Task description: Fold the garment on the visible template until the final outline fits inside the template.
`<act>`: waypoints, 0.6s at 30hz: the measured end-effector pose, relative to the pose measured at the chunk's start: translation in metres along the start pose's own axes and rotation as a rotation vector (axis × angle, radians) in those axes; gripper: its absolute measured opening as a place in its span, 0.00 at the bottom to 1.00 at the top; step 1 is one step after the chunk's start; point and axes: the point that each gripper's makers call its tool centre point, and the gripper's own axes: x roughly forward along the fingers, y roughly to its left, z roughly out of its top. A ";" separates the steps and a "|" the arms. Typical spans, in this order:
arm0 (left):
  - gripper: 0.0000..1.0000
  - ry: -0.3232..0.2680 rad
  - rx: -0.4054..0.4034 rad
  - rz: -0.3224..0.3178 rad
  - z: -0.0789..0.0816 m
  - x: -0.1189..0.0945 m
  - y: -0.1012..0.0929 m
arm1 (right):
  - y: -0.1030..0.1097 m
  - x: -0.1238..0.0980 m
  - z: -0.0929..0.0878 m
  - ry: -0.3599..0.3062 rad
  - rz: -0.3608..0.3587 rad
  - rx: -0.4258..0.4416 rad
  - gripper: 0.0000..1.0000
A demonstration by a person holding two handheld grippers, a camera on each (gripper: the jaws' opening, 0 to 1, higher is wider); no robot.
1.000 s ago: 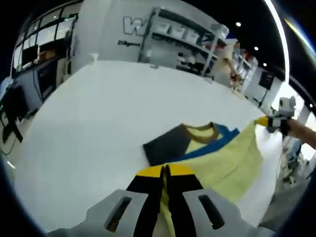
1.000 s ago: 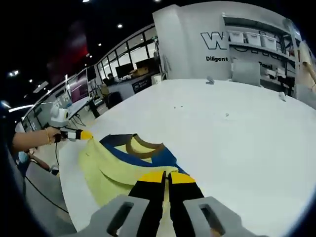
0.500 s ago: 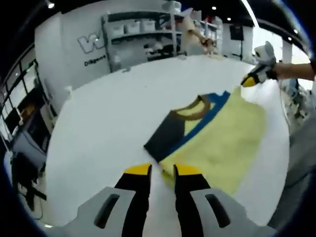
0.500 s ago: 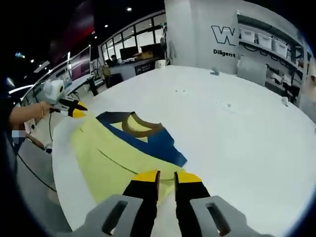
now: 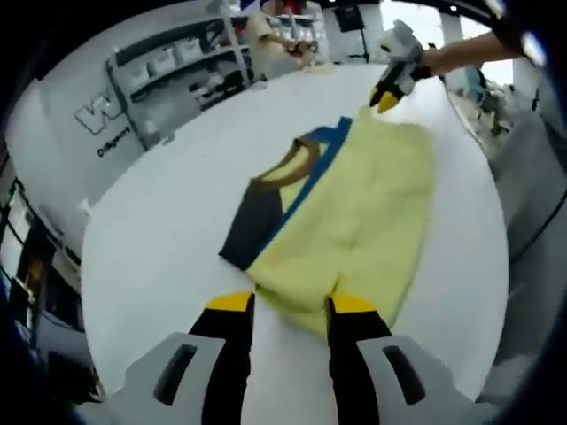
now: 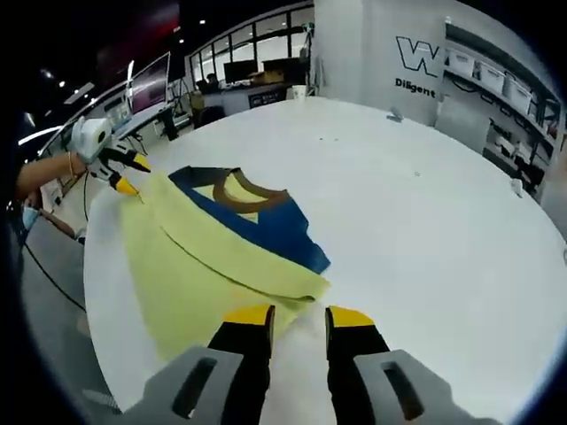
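Garment (image 5: 354, 212), yellow with blue and dark panels, flat on white table (image 5: 159, 230): light, limp, likely creasing; pinch at hems; left gripper (image 5: 285, 305) and right gripper (image 6: 297, 312) both parted, empty.

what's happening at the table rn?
A person with a claw in each hand is folding a yellow shirt with a blue and dark top on a white table. The shirt lies flat, partly folded. The left claw and right claw are both open, each at an opposite edge of the shirt, gripping nothing.
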 end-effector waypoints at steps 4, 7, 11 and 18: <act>0.39 -0.002 0.024 -0.074 -0.001 0.006 -0.010 | 0.004 0.010 -0.001 -0.003 0.033 -0.004 0.25; 0.38 0.017 0.049 -0.043 -0.001 0.015 -0.008 | 0.004 0.017 -0.004 0.023 0.040 -0.055 0.26; 0.25 0.046 0.036 -0.001 -0.004 0.024 0.003 | 0.005 0.019 -0.004 0.042 0.050 -0.081 0.25; 0.10 -0.004 -0.129 0.118 0.006 0.039 0.036 | -0.006 0.026 0.000 0.025 0.031 -0.036 0.24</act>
